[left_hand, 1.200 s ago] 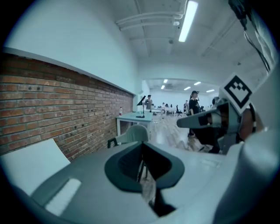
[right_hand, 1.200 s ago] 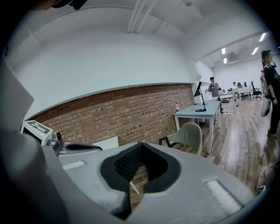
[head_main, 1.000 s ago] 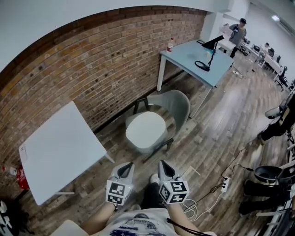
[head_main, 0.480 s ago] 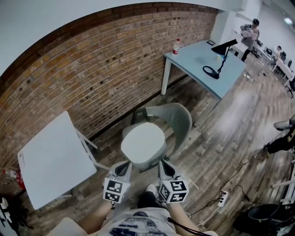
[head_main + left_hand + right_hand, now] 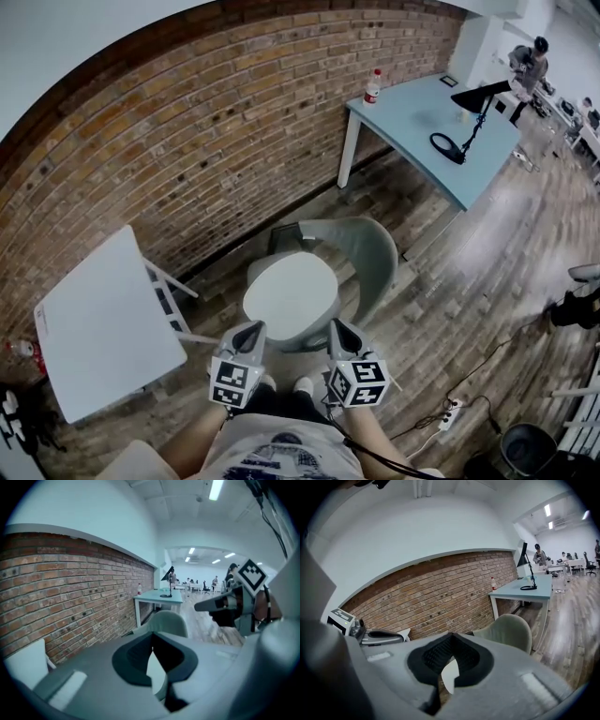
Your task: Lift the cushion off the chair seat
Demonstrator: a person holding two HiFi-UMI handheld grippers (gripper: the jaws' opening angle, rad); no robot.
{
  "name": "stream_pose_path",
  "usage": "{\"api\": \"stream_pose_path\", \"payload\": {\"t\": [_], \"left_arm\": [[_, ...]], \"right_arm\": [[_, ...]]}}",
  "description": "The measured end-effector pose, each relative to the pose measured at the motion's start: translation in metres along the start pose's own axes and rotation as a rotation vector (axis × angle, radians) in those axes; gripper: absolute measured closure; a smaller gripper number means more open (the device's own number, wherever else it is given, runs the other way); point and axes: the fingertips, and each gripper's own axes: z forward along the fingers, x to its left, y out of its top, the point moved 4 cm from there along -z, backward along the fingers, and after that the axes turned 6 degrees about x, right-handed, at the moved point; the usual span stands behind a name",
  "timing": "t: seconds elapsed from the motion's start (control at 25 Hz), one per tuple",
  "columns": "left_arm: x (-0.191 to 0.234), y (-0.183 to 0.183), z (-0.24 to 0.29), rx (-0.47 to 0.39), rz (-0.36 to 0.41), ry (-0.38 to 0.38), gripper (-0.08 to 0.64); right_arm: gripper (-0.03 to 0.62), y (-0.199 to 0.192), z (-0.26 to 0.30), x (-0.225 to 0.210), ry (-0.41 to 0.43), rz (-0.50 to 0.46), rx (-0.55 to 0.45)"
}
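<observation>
Rough red brick wall [image 5: 187, 112] is running behind worn wooden floor planks [image 5: 450, 281]. At far left a flat white square surface [image 5: 103, 328] is standing. The left hand-held gripper [image 5: 249, 330] is hovering, jaws pressed together and empty. Between the two tools, the smooth rounded pale cushion [image 5: 291, 292] is lying on the seat of the curved grey shell chair [image 5: 373, 246]. The right hand-held gripper [image 5: 337, 328] is hovering too, jaws together on nothing. Farther right a pale blue rectangular surface [image 5: 422, 112] is standing.

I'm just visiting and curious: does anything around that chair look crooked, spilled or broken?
Nothing stands out. The white cushion lies flat on the grey chair, which stands upright; the bottle on the blue table is upright too.
</observation>
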Motion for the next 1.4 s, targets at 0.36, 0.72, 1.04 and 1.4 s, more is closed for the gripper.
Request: {"api": "stream_pose_path", "payload": {"t": [0.36,0.72,1.04,1.4], "left_arm": [[0.051,-0.009,0.069,0.049,-0.025,-0.028,0.569],[0.111,-0.027,0.151,0.09,-0.046,-0.054,0.569],[0.144,-0.069,0.215,0.109,-0.084,-0.041,0.569],[0.154,-0.127,0.274,0.176,-0.084,-0.048,0.569]], "right_arm": [[0.594,0.002,0.082,-0.018,-0.027,0.027,0.055],[0.594,0.0,0.174,-0.047,-0.071,0.058,0.08],[0.594,-0.036,0.228,-0.094,-0.152,0.085,0.107],[0.594,-0.089,0.273,-0.138,-0.2,0.112,0.133]]}}
